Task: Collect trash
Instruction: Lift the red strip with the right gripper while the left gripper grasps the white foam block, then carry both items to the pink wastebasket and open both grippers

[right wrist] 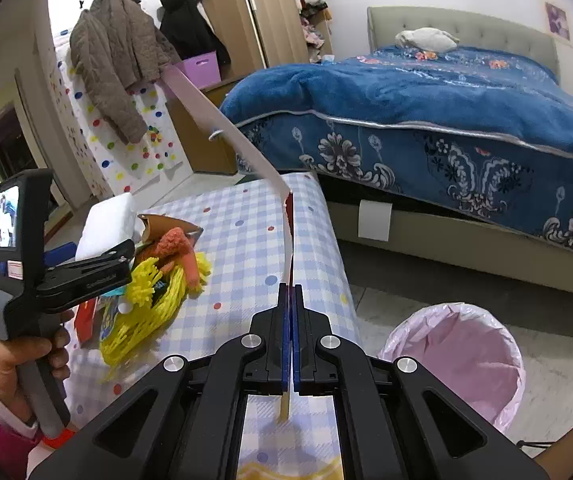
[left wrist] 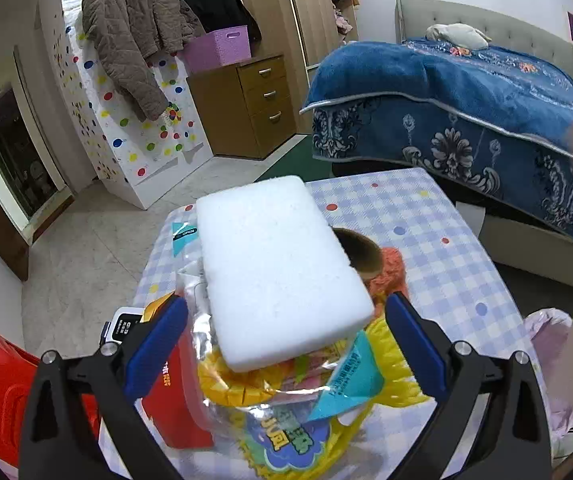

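Note:
A pile of trash lies on the checked tablecloth (left wrist: 438, 248): a white foam block (left wrist: 274, 264) on top, clear and yellow snack wrappers (left wrist: 286, 396), a red carton (left wrist: 178, 396), yellow net (right wrist: 142, 320) and an orange fuzzy piece (right wrist: 174, 248). My left gripper (left wrist: 286, 344) is open, its blue pads on either side of the foam block's near end. My right gripper (right wrist: 291, 292) is shut on a flat pale cardboard piece (right wrist: 222, 124), held edge-on above the table's right side. The left gripper also shows in the right wrist view (right wrist: 98, 268).
A bin with a pink liner (right wrist: 458, 356) stands on the floor right of the table. A bed with a blue blanket (right wrist: 426, 112) is behind. A wooden drawer unit (left wrist: 258, 104), hanging coats (left wrist: 138, 32) and a dotted white board (left wrist: 146, 136) stand at the back left.

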